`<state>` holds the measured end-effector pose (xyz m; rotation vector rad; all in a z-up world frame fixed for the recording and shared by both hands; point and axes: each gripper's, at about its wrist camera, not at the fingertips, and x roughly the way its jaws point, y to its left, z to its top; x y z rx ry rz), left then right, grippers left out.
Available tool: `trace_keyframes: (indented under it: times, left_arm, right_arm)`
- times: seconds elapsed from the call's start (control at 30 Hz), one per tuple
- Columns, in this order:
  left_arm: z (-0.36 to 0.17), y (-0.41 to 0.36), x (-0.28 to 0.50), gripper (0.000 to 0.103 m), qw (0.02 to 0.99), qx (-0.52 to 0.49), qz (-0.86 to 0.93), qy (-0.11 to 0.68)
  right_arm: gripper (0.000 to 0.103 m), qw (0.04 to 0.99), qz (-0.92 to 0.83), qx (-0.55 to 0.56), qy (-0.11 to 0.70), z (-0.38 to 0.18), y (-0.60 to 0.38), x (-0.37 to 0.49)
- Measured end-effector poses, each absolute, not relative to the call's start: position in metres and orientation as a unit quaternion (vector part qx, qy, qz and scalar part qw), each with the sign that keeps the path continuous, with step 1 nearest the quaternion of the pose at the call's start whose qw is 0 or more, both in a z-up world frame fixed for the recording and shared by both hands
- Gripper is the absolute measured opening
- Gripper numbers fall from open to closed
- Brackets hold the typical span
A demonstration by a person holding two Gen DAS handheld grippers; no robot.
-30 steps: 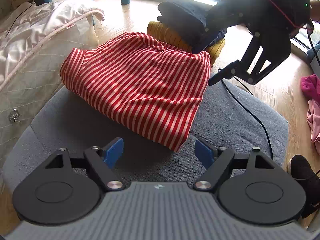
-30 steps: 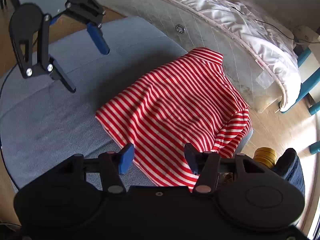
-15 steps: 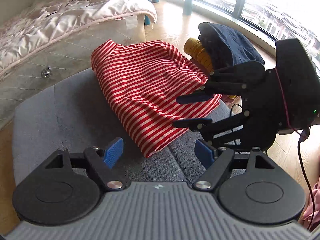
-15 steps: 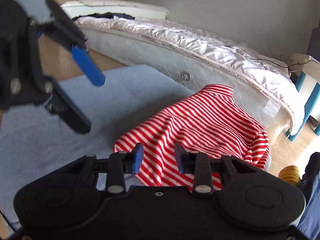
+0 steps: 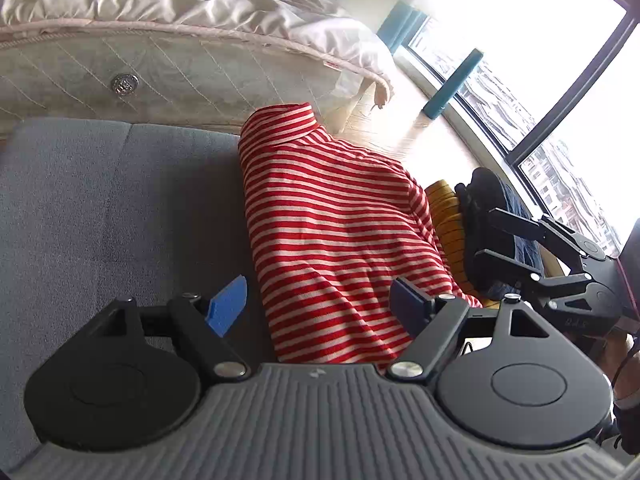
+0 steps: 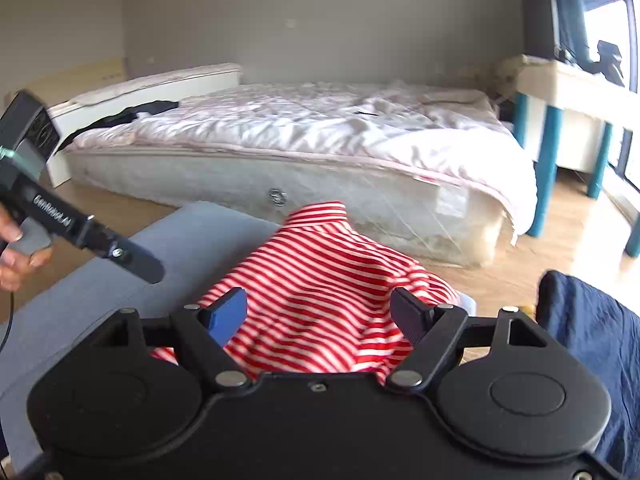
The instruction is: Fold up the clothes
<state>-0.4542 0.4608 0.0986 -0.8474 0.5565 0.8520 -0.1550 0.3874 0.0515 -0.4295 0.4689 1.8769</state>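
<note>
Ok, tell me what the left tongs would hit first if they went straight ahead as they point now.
Most likely the red-and-white striped shirt: it lies directly between and beyond the open left tongs, spread on the grey cushion. Depth is uncertain, but nothing else shows in that line before the cloth.

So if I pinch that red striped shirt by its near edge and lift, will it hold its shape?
Probably not: the striped shirt lies in soft rumples, so it looks floppy and should drape. It seems thin, likely light. On the grey cushion it may drag rather than slide.
</note>
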Motion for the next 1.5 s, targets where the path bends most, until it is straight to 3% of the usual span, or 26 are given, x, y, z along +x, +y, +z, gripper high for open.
trace_keyframes:
  times: [0.2, 0.43, 0.6, 0.63, 0.73, 0.77, 0.8, 0.9, 1.13, 1.4, 1.5]
  left_arm:
    - [0.069, 0.491, -0.437, 0.082, 0.796, -0.409, 0.363, 0.259]
    - [0.045, 0.514, -0.417, 0.083, 0.806, -0.379, 0.362, 0.274]
    - [0.032, 0.522, -0.415, 0.084, 0.804, -0.392, 0.359, 0.267]
    - [0.030, 0.523, -0.415, 0.084, 0.805, -0.394, 0.356, 0.265]
    - [0.029, 0.524, -0.414, 0.082, 0.808, -0.391, 0.349, 0.269]
    - [0.029, 0.523, -0.413, 0.073, 0.809, -0.388, 0.348, 0.272]
    - [0.029, 0.523, -0.413, 0.052, 0.806, -0.383, 0.353, 0.280]
    - [0.032, 0.523, -0.420, 0.030, 0.804, -0.397, 0.343, 0.279]
    - [0.062, 0.501, -0.434, 0.026, 0.802, -0.413, 0.300, 0.310]
    - [0.084, 0.449, -0.486, 0.026, 0.773, -0.428, 0.283, 0.373]
    - [0.074, 0.425, -0.503, 0.027, 0.751, -0.435, 0.291, 0.402]
  right_arm:
    - [0.081, 0.571, 0.731, -0.125, 0.353, 0.006, 0.435, -0.120]
    - [0.083, 0.558, 0.721, -0.163, 0.377, -0.016, 0.451, -0.137]
    - [0.083, 0.540, 0.714, -0.122, 0.429, -0.037, 0.454, -0.127]
    - [0.081, 0.537, 0.714, -0.115, 0.434, -0.038, 0.453, -0.125]
    - [0.054, 0.510, 0.730, -0.095, 0.444, -0.040, 0.450, -0.123]
    - [0.052, 0.509, 0.730, -0.090, 0.447, -0.039, 0.449, -0.124]
    - [0.050, 0.506, 0.732, -0.091, 0.448, -0.039, 0.449, -0.124]
    - [0.040, 0.489, 0.734, -0.073, 0.466, -0.036, 0.448, -0.120]
    - [0.037, 0.415, 0.740, -0.043, 0.527, -0.017, 0.433, -0.141]
    - [0.037, 0.367, 0.765, -0.105, 0.519, 0.002, 0.376, -0.208]
    - [0.043, 0.366, 0.763, -0.160, 0.508, -0.003, 0.362, -0.223]
